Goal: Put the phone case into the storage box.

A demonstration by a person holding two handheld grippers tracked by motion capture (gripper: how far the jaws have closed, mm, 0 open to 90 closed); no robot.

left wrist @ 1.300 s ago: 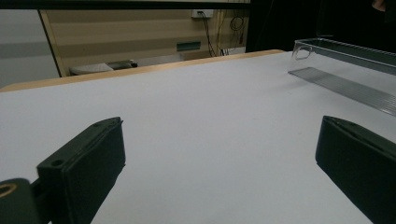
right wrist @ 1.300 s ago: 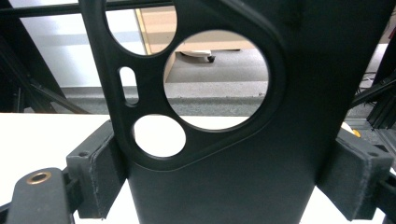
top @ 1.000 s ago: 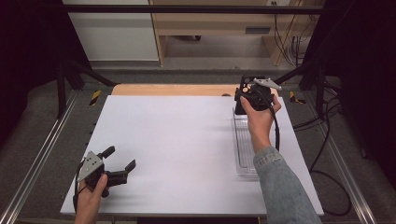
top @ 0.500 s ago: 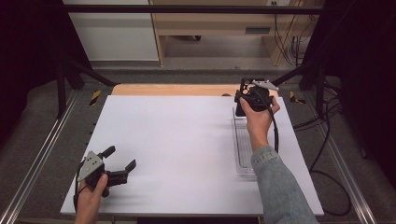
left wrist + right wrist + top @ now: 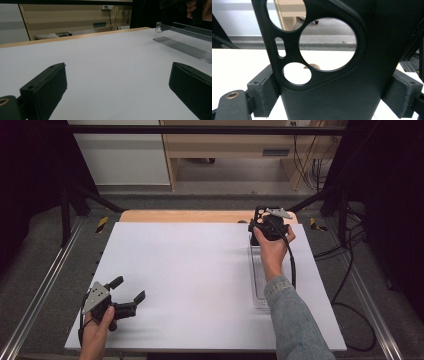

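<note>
— As you look down from the high view, where's your right gripper (image 5: 263,222)?
— At the table's (image 5: 190,270) far right edge, above the clear tray (image 5: 258,285).
— And the left gripper view?
— Your left gripper (image 5: 117,85) gapes wide, empty, near-left.
— The right gripper view?
— Clamped on a black phone case (image 5: 332,75), held upright.

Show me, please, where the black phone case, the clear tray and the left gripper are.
black phone case (image 5: 332,100): right gripper view, its flat back.
clear tray (image 5: 258,285): high view, its floor near the sleeve.
left gripper (image 5: 129,290): high view, between its open fingertips.
</note>
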